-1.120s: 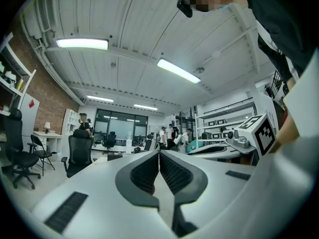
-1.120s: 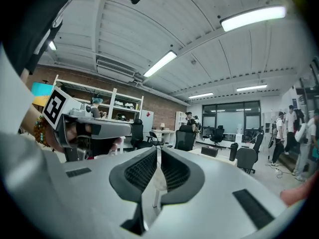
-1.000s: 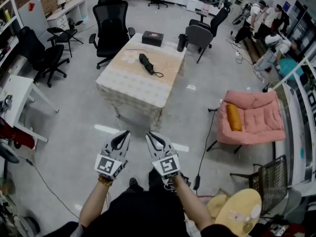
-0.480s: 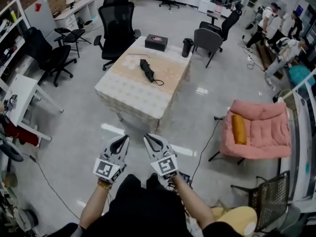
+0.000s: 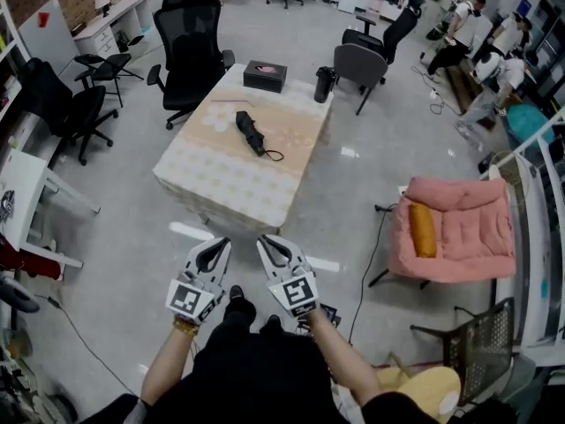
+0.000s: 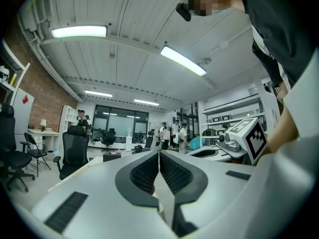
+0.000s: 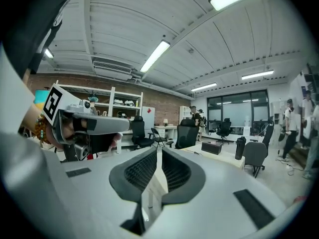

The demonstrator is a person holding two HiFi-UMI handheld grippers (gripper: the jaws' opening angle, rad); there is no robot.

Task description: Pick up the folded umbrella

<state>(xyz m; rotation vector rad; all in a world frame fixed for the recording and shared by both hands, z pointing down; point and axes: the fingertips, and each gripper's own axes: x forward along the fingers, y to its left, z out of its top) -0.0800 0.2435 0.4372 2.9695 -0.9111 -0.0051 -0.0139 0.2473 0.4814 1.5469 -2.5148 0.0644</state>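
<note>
The folded black umbrella (image 5: 249, 132) lies on the cloth-covered table (image 5: 228, 180) in the head view, its wrist strap trailing to the right. Both grippers hang well short of the table, over the floor. My left gripper (image 5: 214, 244) is shut with nothing in it; in its own view the left gripper (image 6: 159, 153) has its tips pressed together. My right gripper (image 5: 267, 240) is likewise shut and empty, and the right gripper (image 7: 158, 151) shows its tips meeting. The umbrella is too far away to make out in either gripper view.
A black box (image 5: 265, 75) and a dark flask (image 5: 324, 84) stand at the table's far end. Black office chairs (image 5: 188, 51) and a grey chair (image 5: 360, 66) ring it. A pink armchair (image 5: 456, 229) sits to the right, white desks (image 5: 26, 187) to the left, several people (image 5: 485, 47) at far right.
Both grippers have moved forward with the person toward the table, still shut. The table and umbrella have shifted left in the head view.
</note>
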